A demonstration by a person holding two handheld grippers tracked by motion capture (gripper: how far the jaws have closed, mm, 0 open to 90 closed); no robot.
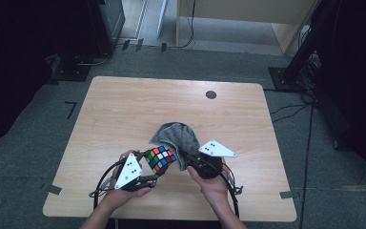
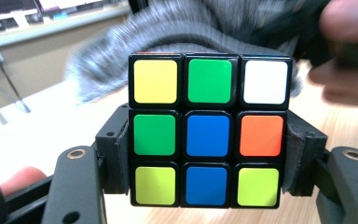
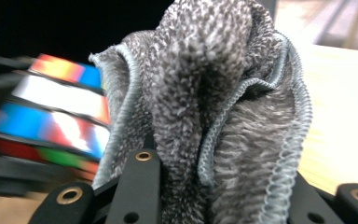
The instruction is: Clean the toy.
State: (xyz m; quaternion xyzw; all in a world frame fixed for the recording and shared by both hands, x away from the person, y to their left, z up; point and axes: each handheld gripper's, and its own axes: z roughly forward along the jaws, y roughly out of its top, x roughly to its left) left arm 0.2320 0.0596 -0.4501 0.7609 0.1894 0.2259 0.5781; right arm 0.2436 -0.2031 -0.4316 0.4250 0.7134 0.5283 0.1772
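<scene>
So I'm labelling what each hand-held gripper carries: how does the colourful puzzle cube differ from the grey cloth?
The multicoloured plastic puzzle cube is rigid and square-edged; the grey fuzzy cloth is soft and bunched in folds. The cube shows bright stickers, the cloth one mottled grey. The cube sits squarely between the jaws, the cloth drapes. Both are clamped in a gripper above the wooden table.

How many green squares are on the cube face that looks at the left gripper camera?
2 on the cube: one top middle, one middle left. The bottom corner squares look yellow-green. Other faces are hidden here.
</scene>
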